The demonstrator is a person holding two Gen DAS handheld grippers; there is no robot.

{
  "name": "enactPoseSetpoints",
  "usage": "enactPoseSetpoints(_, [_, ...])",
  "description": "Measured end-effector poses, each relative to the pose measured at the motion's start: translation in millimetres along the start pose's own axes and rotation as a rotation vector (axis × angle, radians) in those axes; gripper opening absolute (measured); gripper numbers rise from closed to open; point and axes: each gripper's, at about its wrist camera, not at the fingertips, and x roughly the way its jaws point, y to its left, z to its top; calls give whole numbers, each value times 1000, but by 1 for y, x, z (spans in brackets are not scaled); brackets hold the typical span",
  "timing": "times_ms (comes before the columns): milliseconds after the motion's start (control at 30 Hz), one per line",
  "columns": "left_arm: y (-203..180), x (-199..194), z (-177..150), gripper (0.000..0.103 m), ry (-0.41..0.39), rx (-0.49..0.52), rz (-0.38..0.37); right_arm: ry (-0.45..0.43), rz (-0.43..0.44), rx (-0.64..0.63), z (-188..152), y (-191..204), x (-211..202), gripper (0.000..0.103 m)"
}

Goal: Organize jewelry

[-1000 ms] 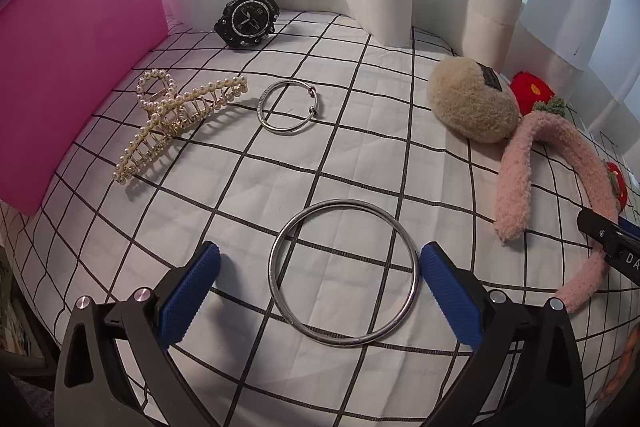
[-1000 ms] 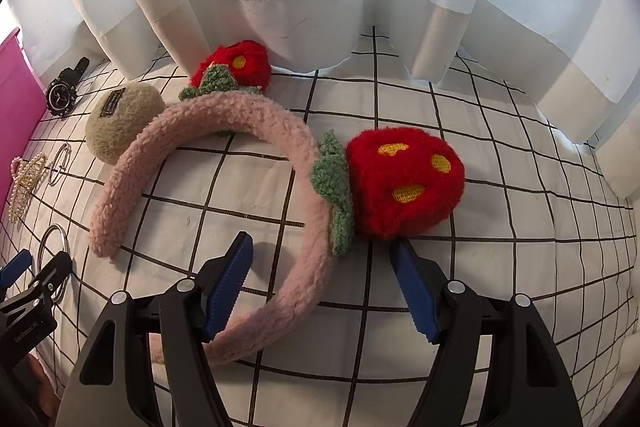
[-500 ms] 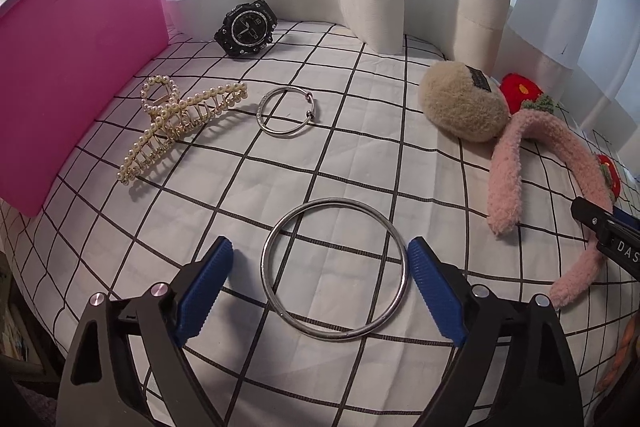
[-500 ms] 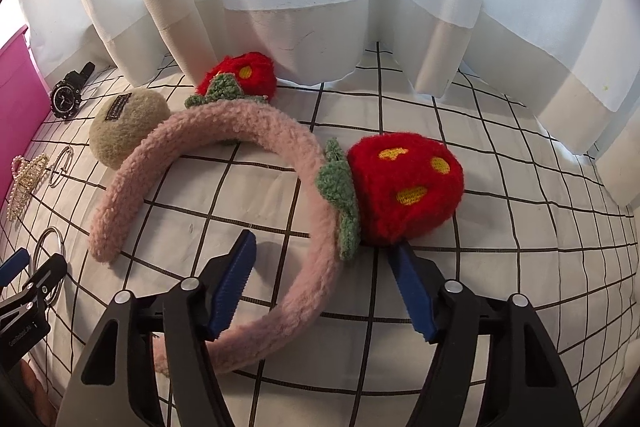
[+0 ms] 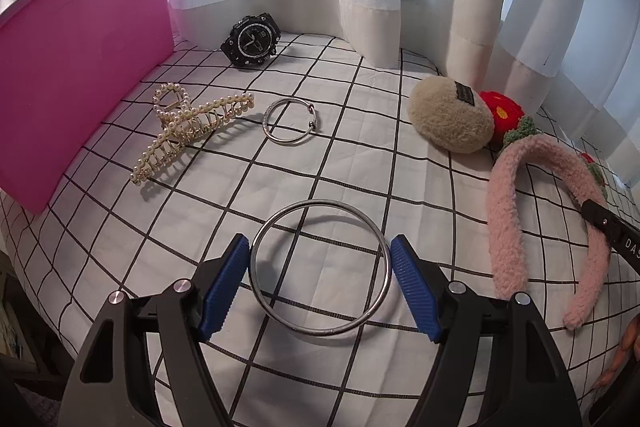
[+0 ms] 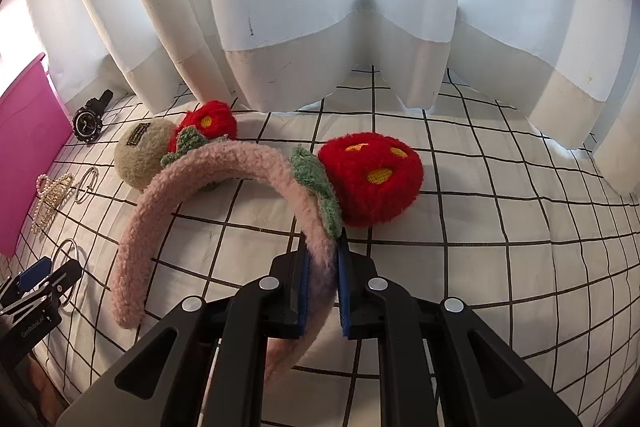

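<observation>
A large silver bangle (image 5: 320, 267) lies flat on the checked cloth between the fingers of my left gripper (image 5: 320, 277). The blue pads stand at its left and right edges, almost touching; I cannot tell if they press it. My right gripper (image 6: 323, 291) is shut on the band of a fluffy pink headband (image 6: 224, 171) just below its red strawberry pompom (image 6: 372, 179). The headband also shows in the left wrist view (image 5: 516, 195), with the right gripper's tip (image 5: 608, 223) on it.
A pink bin (image 5: 76, 59) stands at the left. On the cloth lie a black watch (image 5: 252, 41), a pearl hair claw (image 5: 188, 135), a small silver bracelet (image 5: 290, 121) and a beige fluffy pad (image 5: 450, 119). White curtains hang behind.
My left gripper's jaws have narrowed onto the sides of the large bangle. My right gripper has closed on the pink headband's band, which was loose between open jaws before.
</observation>
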Motion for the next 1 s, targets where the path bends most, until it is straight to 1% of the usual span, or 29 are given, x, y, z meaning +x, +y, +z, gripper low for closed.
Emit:
enactPoseSetpoints(67, [0,-4,2,71,-8,1,-8,-9,10,10,0,-7,-8,12])
enactPoseSetpoints(267, [0,-11,9,71,-6,-3,-14,-28,51,46,1,-12,-25,12])
enactPoseSetpoints(633, [3,-33,21,71,-7,2,-11,-67,59,46,10,-14,-62,12])
enactPoseSetpoints(1000, [17,-71,41,71,-53,1,-14,-106,108,14,30,11,-93,12])
